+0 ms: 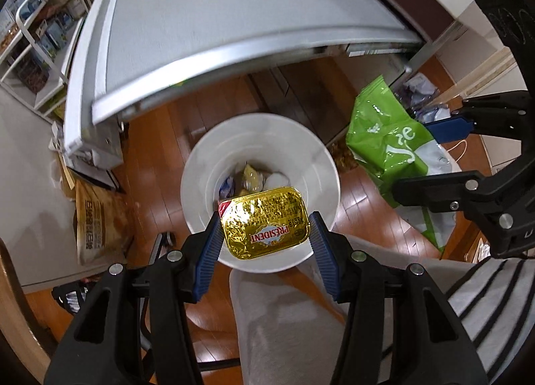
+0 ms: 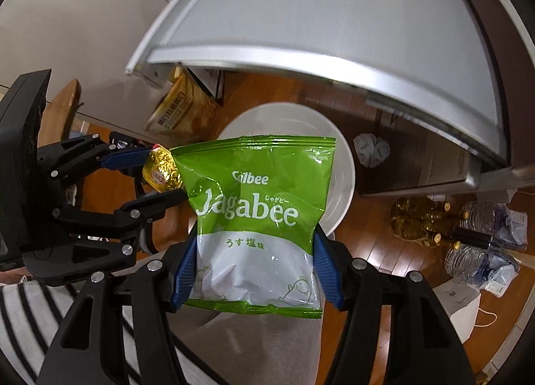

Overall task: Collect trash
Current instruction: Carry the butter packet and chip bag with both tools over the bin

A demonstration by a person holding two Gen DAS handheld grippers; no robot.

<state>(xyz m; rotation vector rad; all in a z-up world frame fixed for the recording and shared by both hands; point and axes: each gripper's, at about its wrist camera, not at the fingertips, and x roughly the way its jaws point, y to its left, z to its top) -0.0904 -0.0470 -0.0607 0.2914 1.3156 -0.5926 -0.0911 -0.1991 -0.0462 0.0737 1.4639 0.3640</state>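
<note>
Above the white bin (image 1: pixel 200 167), your left gripper (image 1: pixel 265 229) has its blue pads (image 1: pixel 210 244) closed on either side of a gold foil butter portion (image 1: pixel 264 223) marked PRESIDENT, which hangs over the near part of the bin's opening. Inside the bin, some wrappers (image 1: pixel 250 179) already lie at the bottom. Your right gripper (image 2: pixel 255 268) is clamped on the lower half of a green Jagabee snack bag (image 2: pixel 257 218); the bag stands upright between the pads, also over the bin (image 2: pixel 337 164), just to the right of the butter portion (image 2: pixel 162 167). From the left wrist camera, that bag (image 1: pixel 391 144) shows beside the bin's right rim. Beyond the bin stands a grey table (image 1: pixel 234 10), its edge overhanging the bin's far side. Left of the bin, a tan paper sack (image 1: pixel 97 218) rests on the wooden floor (image 1: pixel 157 151). Right of the bin, plastic bottles (image 2: pixel 481 234) lie on the floor, well apart from it.
</note>
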